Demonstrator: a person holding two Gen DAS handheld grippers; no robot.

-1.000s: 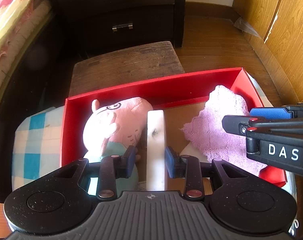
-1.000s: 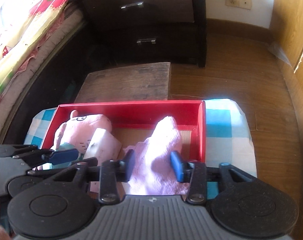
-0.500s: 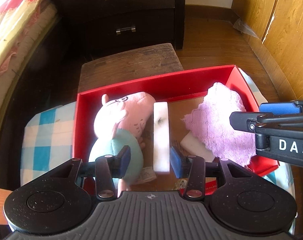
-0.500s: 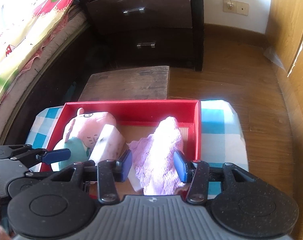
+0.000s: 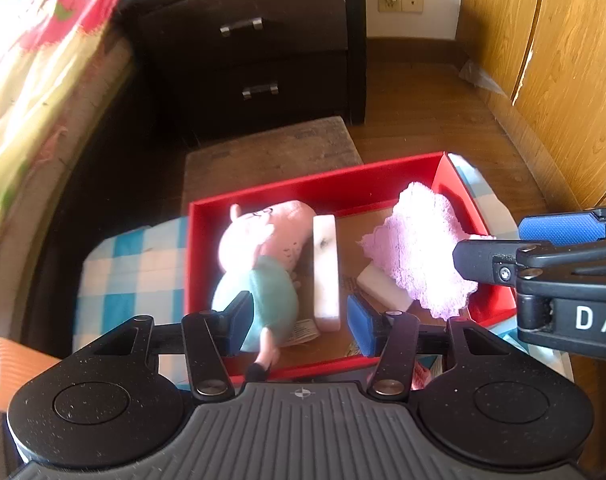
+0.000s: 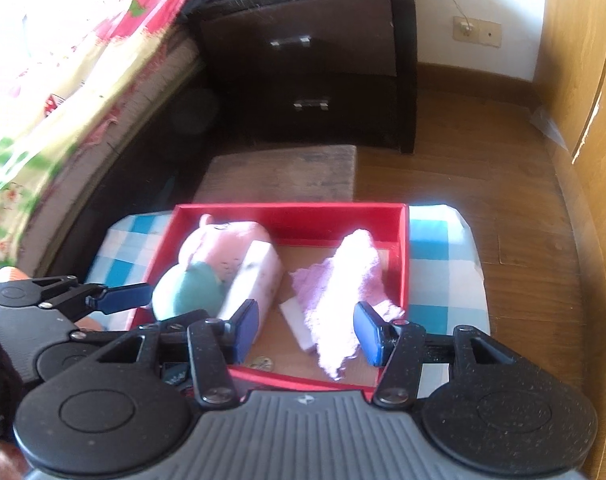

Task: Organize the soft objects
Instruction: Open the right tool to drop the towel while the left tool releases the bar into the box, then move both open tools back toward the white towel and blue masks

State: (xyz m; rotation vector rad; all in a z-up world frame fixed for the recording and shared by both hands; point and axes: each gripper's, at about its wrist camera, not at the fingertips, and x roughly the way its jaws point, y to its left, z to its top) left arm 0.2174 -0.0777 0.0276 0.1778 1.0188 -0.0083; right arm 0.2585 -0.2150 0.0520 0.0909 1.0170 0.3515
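Now the soft things all lie in the red box (image 6: pixel 402 256), which stands on a blue checked cloth (image 6: pixel 439 280). From left to right there is the pig plush (image 5: pixel 263 256), the white foam block (image 5: pixel 325 272) standing on edge and touching the plush, and the lilac towel (image 5: pixel 419 248) with a small white block (image 5: pixel 383 288) partly under it.

The left gripper (image 5: pixel 299 322) has its jaws apart with nothing between the pads; they have just been opening. The foam block is beyond the tips, below them in the box. The right gripper (image 6: pixel 307 330) is also apart and empty, its jaws also just opening, and the towel lies loose past its tips.

I think the foam block could fall over toward the open middle, because it stands on a narrow edge. The towel is heaped against the right wall, so it may slide down flat or catch on a passing finger.
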